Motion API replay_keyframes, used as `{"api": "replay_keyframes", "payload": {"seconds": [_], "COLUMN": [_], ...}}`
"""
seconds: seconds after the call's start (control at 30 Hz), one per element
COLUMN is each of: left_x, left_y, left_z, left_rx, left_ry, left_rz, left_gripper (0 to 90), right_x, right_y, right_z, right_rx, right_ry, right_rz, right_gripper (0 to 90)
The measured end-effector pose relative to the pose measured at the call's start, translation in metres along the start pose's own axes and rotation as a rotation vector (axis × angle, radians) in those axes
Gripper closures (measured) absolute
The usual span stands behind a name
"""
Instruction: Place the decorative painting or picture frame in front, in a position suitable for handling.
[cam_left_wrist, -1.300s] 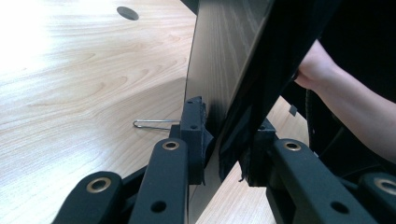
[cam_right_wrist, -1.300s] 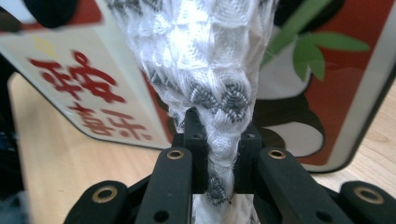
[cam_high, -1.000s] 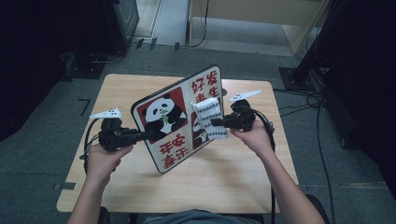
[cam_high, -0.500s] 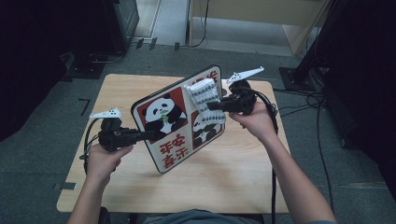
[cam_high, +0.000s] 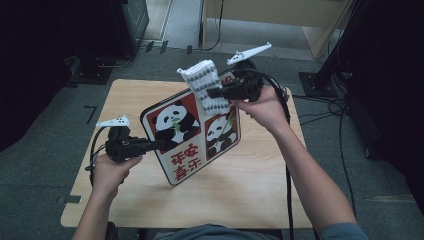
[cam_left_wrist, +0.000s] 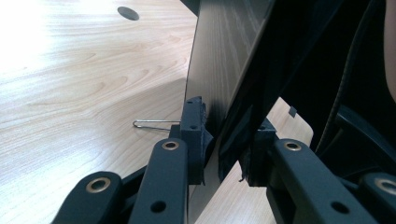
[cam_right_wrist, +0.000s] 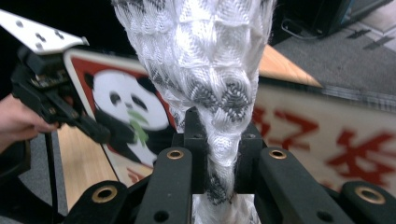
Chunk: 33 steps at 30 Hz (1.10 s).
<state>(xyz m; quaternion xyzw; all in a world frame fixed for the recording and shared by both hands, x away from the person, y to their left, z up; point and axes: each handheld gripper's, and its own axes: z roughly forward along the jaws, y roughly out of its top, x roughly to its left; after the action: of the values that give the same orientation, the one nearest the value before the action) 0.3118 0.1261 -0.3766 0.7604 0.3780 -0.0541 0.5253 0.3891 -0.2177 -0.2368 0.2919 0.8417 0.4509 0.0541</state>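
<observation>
A flat board (cam_high: 192, 132) printed with pandas and red characters stands tilted above the wooden table (cam_high: 260, 185). My left gripper (cam_high: 159, 144) is shut on the board's left edge; in the left gripper view the jaws pinch the thin board edge (cam_left_wrist: 224, 140). My right gripper (cam_high: 214, 93) is shut on a white knitted cloth with grey pattern (cam_high: 207, 85), held up over the board's upper right part. In the right gripper view the cloth (cam_right_wrist: 205, 70) bunches between the jaws, with the board (cam_right_wrist: 327, 135) and the left gripper (cam_right_wrist: 100, 133) behind it.
A thin metal clip (cam_left_wrist: 154, 124) lies on the table beside the board's edge. A round hole (cam_left_wrist: 128, 12) is in the tabletop farther off. Cables (cam_high: 320, 105) trail off the table's right side. Dark equipment (cam_high: 380, 75) stands to the right.
My right gripper has risen and moved back with the cloth, lifting it off the board's face. The left gripper and the board have hardly moved.
</observation>
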Motion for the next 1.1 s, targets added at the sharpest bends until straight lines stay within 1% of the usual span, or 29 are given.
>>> {"api": "replay_keyframes", "payload": {"seconds": [0.13,0.27,0.37,0.47,0.53,0.87,0.97,1.1], "left_x": [0.0,0.001,0.002,0.002,0.002,0.003,0.003,0.003], "left_y": [0.0,0.0,0.0,0.0,0.0,0.0,0.0,-0.001], "left_z": [0.0,0.0,0.0,-0.001,-0.001,-0.001,-0.001,-0.001], "left_rx": [-0.003,-0.002,-0.003,-0.003,-0.002,-0.003,-0.002,-0.003], "left_ry": [-0.002,-0.007,-0.01,-0.012,-0.013,-0.015,-0.017,-0.016], "left_rz": [-0.002,-0.004,-0.003,-0.003,-0.003,-0.001,0.0,0.0], "left_gripper": [75.1,75.0,74.9,74.9,74.9,74.8,74.8,74.7], "right_x": [0.004,0.004,0.003,0.001,-0.001,-0.003,-0.003,-0.005], "right_y": [0.014,0.019,0.017,0.013,0.011,0.003,-0.001,-0.005], "right_z": [0.004,0.013,0.02,0.025,0.027,0.031,0.033,0.035], "right_rx": [-0.007,0.01,0.032,0.043,0.053,0.051,0.059,0.064], "right_ry": [-0.004,-0.014,-0.028,-0.037,-0.04,-0.03,-0.027,-0.026], "right_rz": [-0.005,-0.006,-0.006,-0.01,-0.003,-0.001,0.009,0.008], "right_gripper": [81.0,81.2,81.2,81.1,81.0,80.8,80.7,80.7]}}
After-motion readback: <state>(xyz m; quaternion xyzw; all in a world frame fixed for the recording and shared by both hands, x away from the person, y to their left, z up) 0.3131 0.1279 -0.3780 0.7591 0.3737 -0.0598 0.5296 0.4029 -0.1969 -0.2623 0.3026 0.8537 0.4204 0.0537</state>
